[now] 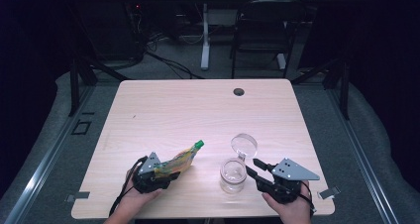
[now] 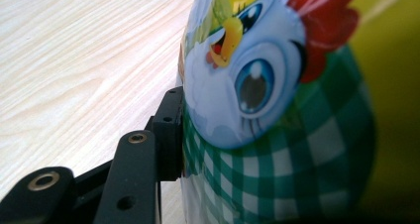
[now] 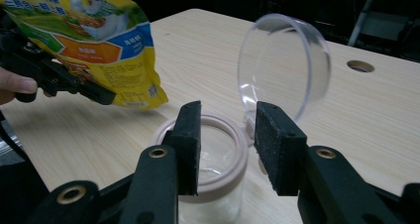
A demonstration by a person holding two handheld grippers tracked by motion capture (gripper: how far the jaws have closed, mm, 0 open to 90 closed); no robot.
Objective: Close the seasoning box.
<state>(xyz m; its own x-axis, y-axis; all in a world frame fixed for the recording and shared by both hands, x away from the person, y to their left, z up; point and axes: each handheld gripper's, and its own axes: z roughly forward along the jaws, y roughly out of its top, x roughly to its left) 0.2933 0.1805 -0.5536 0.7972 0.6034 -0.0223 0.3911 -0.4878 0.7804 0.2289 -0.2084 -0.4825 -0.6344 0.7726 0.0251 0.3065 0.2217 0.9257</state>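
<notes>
The yellow pouch [image 1: 179,160] sat clamped in the left gripper [image 1: 166,172] above the near left part of the table [image 1: 198,110], tilted so that its green cap [image 1: 198,144] pointed up and toward the jar. In the left gripper view, one black pad [image 2: 171,132] pressed flat against the pouch's printed face [image 2: 277,110], a cartoon chicken with a red comb and a green checked body. The person's left hand [image 1: 131,196] came in from the near edge of the table. To the right of the pouch, near but apart from it, stood a clear glass jar [image 1: 233,175] with a pale rim, its clear hinged lid [image 1: 244,145] swung open and standing up behind the mouth. The right gripper [image 1: 253,168], carried by the right hand [image 1: 289,206], lay just beside the jar on its right, with its jaws pointing toward it. In the right gripper view, its two pads [image 3: 190,144] stood apart with nothing pressed between them, framing the jar's rim and the lid's hinge beyond. A round hole [image 1: 238,91] marked the far side of the table, and a dark chair [image 1: 262,30] stood on the floor past it.
</notes>
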